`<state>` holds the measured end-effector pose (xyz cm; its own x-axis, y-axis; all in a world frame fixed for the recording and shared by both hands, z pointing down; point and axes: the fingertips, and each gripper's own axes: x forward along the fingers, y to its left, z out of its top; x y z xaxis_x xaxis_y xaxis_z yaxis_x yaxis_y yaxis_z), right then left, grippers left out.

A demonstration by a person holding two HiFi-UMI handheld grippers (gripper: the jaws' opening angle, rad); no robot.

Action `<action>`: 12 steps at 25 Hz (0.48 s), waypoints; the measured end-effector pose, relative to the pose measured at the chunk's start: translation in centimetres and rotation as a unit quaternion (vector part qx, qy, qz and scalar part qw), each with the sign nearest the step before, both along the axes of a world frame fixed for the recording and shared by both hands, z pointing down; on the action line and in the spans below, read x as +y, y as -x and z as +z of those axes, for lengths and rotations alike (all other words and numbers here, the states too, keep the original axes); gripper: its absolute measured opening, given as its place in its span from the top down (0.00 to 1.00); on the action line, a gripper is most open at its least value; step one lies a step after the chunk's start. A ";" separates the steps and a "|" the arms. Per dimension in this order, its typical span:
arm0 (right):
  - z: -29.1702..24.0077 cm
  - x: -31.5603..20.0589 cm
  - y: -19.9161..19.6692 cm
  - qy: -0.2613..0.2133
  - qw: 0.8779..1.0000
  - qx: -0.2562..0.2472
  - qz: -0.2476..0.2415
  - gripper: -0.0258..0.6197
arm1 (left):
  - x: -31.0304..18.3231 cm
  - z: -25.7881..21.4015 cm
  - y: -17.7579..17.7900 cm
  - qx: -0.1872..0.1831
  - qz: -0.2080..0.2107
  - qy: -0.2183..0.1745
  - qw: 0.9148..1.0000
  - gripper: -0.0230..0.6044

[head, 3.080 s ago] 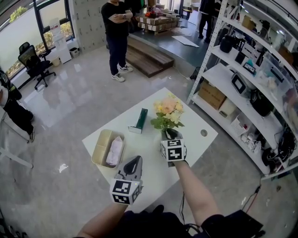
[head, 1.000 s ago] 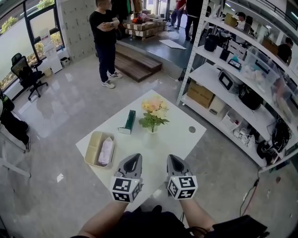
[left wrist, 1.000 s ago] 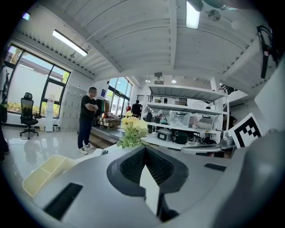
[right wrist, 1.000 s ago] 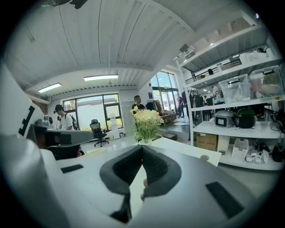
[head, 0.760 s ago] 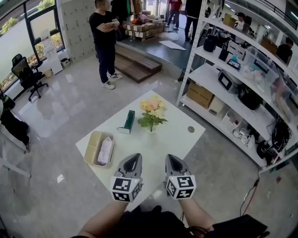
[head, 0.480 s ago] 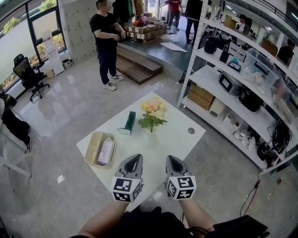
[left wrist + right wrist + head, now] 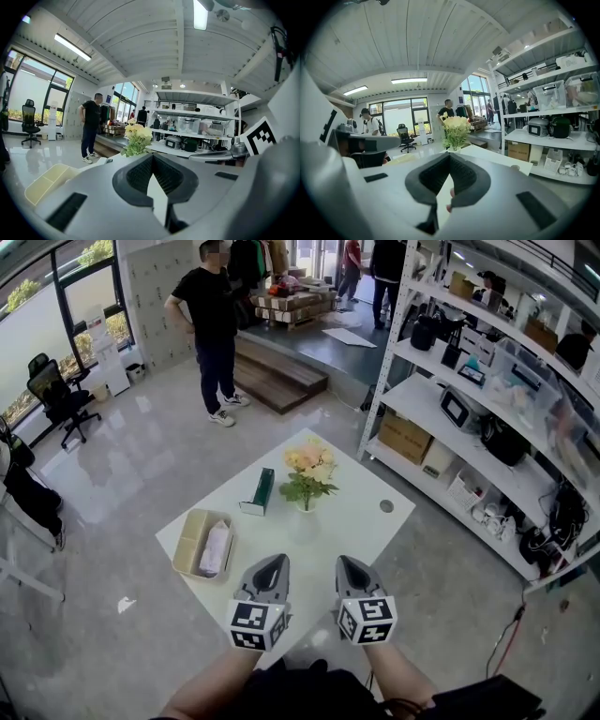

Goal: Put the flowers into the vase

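Observation:
A bunch of pale yellow and peach flowers (image 7: pixel 306 465) with green leaves stands upright in a small white vase (image 7: pixel 305 505) at the middle of the white table (image 7: pixel 366 531). Both grippers hover side by side over the table's near edge, well short of the vase. My left gripper (image 7: pixel 273 562) is shut and holds nothing; in its own view the flowers (image 7: pixel 137 138) show beyond the closed tips (image 7: pixel 152 156). My right gripper (image 7: pixel 349 561) is also shut and empty, and its view has the flowers (image 7: pixel 455 126) and vase (image 7: pixel 453 149) straight ahead of the tips (image 7: pixel 449 155).
A beige tray (image 7: pixel 192 542) with a pale wrapped item lies at the table's left. A green box (image 7: pixel 259 491) stands behind it, and a small round disc (image 7: pixel 385 506) lies to the right. White shelving (image 7: pixel 469 409) runs along the right. A person (image 7: pixel 211 324) stands farther back.
Since the oldest frame my right gripper has left the flowers at the vase and drawn back beside the left one. Over the last second both grippers kept still; the person behind turned.

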<state>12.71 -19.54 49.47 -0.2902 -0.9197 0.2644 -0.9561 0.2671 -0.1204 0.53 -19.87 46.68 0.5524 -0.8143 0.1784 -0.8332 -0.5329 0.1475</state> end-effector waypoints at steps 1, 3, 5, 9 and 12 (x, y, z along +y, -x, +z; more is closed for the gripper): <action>0.0 0.0 0.0 0.000 1.000 0.000 -0.001 0.96 | 0.0 0.0 0.0 0.000 0.000 0.000 1.000 0.96; 0.1 -0.1 0.1 0.001 1.000 0.000 -0.003 0.96 | -0.1 0.1 0.1 -0.001 0.000 -0.001 1.000 0.96; 0.0 -0.2 0.2 0.002 1.000 -0.001 -0.004 0.96 | -0.2 0.1 0.1 0.000 0.000 -0.001 1.000 0.96; 0.0 -0.3 0.1 0.004 1.000 -0.001 -0.002 0.96 | -0.3 0.1 0.3 0.001 0.000 0.000 1.000 0.96; 0.3 -0.3 0.1 0.006 1.000 -0.004 -0.001 0.96 | -0.3 0.4 0.4 0.003 -0.001 0.003 1.000 0.96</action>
